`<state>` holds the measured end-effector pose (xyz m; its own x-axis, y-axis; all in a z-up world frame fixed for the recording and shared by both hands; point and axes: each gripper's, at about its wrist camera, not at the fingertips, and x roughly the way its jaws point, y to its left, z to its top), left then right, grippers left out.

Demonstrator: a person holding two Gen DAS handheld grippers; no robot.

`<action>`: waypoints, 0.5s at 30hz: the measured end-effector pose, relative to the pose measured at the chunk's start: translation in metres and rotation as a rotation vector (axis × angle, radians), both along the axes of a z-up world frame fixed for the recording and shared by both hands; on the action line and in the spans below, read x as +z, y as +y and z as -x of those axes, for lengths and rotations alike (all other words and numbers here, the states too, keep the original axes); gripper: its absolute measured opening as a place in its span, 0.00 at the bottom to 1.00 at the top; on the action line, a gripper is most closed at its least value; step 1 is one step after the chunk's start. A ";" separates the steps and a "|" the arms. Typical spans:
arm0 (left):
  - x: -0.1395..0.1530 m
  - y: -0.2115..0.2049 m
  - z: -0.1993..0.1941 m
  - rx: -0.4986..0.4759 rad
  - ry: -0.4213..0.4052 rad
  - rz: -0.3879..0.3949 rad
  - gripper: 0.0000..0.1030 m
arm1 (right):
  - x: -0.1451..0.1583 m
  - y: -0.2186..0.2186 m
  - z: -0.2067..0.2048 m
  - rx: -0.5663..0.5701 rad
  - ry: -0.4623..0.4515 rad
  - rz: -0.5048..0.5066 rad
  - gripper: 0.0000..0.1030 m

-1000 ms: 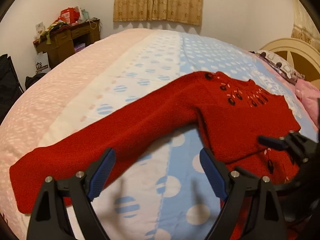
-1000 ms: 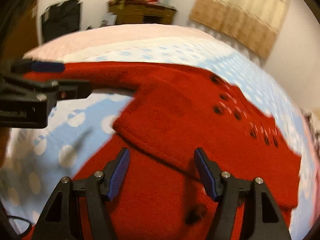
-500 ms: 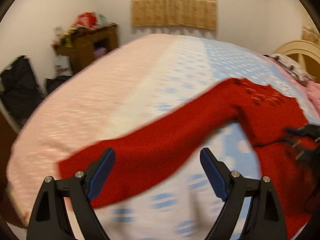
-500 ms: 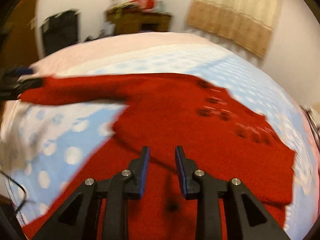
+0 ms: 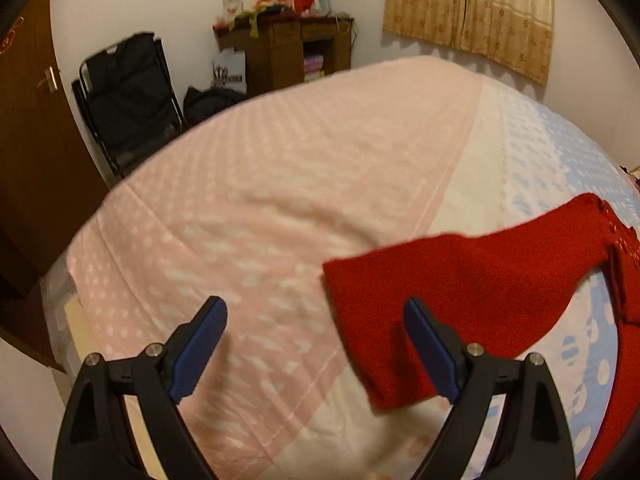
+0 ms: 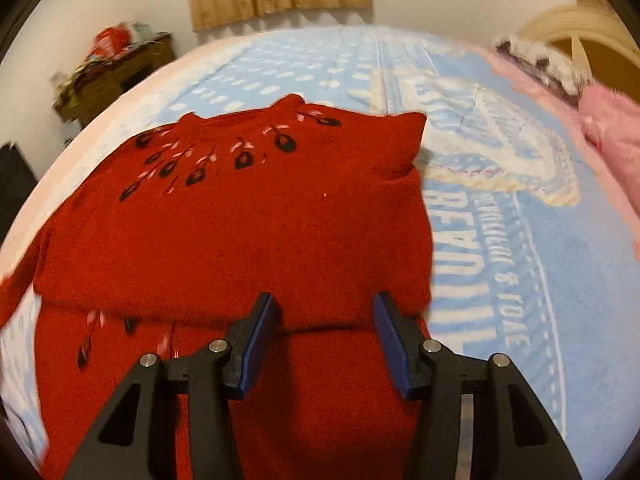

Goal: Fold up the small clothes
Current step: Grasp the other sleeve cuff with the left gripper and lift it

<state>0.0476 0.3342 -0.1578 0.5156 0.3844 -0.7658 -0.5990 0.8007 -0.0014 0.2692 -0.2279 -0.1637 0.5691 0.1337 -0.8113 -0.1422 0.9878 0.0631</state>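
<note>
One red sweater [image 6: 240,240], two open claws

The left gripper [image 5: 314,326] points steeply downward with its jaws spread wide and nothing between them. The right gripper [image 6: 324,322] also tilts steeply downward; its jaws are opening, the pads pressing on nothing.
</note>
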 end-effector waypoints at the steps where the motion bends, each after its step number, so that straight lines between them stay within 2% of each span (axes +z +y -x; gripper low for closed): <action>1: -0.004 -0.002 -0.001 -0.005 0.008 0.014 0.89 | 0.002 -0.003 0.004 -0.005 -0.004 -0.023 0.51; 3: -0.010 -0.005 -0.002 -0.005 0.019 0.034 0.89 | 0.010 -0.007 0.014 -0.012 -0.036 -0.043 0.51; 7: -0.011 -0.006 0.003 0.016 0.009 0.015 0.89 | 0.025 -0.001 0.039 0.017 -0.081 -0.091 0.51; 11: -0.012 0.008 0.014 0.069 -0.026 0.064 0.90 | 0.035 0.023 0.070 0.101 -0.119 -0.065 0.51; 15: -0.012 0.012 0.018 0.073 -0.060 0.118 0.89 | 0.035 0.048 0.092 0.182 -0.148 -0.024 0.51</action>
<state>0.0295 0.3460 -0.1702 0.5356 0.3314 -0.7767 -0.6517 0.7472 -0.1306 0.1775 -0.1796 -0.1287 0.6468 0.2627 -0.7160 -0.3269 0.9437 0.0510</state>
